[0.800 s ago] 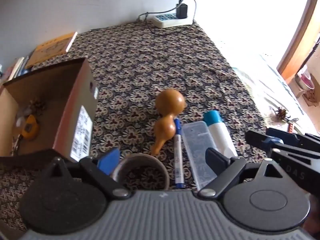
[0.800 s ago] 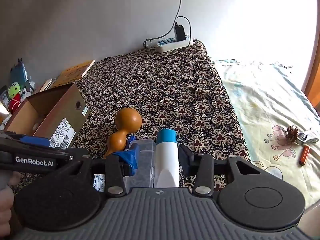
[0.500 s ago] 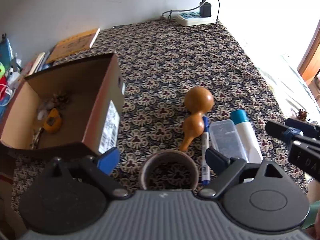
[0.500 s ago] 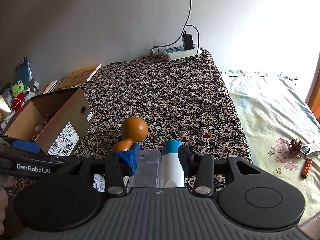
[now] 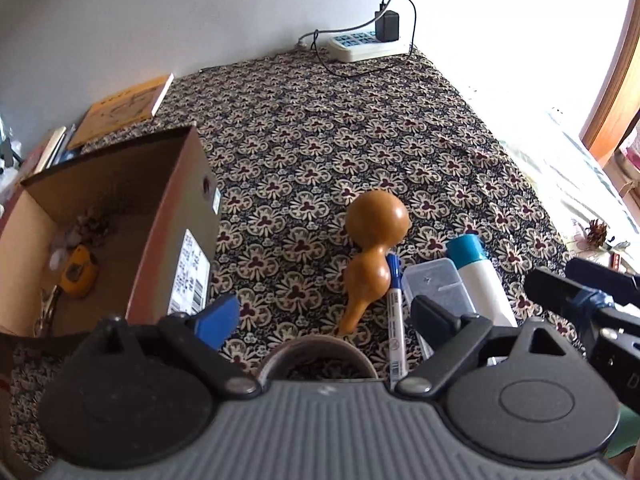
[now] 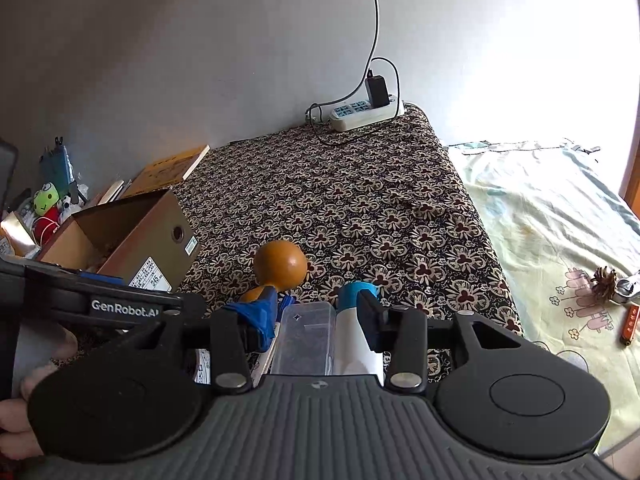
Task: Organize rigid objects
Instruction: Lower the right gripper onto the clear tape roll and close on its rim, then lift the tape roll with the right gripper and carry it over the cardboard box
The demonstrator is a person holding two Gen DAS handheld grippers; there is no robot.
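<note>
On the patterned cloth lie an orange gourd point(image 5: 374, 248), a blue marker point(image 5: 396, 312), a clear plastic case point(image 5: 438, 286) and a white bottle with a blue cap point(image 5: 478, 276). A brown tape roll point(image 5: 318, 358) sits right under my left gripper point(image 5: 326, 318), which is open and empty above it. An open cardboard box point(image 5: 176, 216) with a few small items stands at the left. My right gripper point(image 6: 316, 318) is open and empty above the clear case point(image 6: 306, 334) and the bottle point(image 6: 354, 320), with the gourd point(image 6: 280, 266) just beyond.
A power strip point(image 6: 364, 114) with a plugged charger lies at the far edge by the wall. Books point(image 5: 122, 110) lie behind the box. Toys point(image 6: 46, 204) sit at the far left. A pale sheet point(image 6: 560, 216) with a pine cone point(image 6: 604, 280) is at the right.
Both grippers have drawn back and tilted up, so more of the wall and cloth shows. The objects on the cloth have not moved.
</note>
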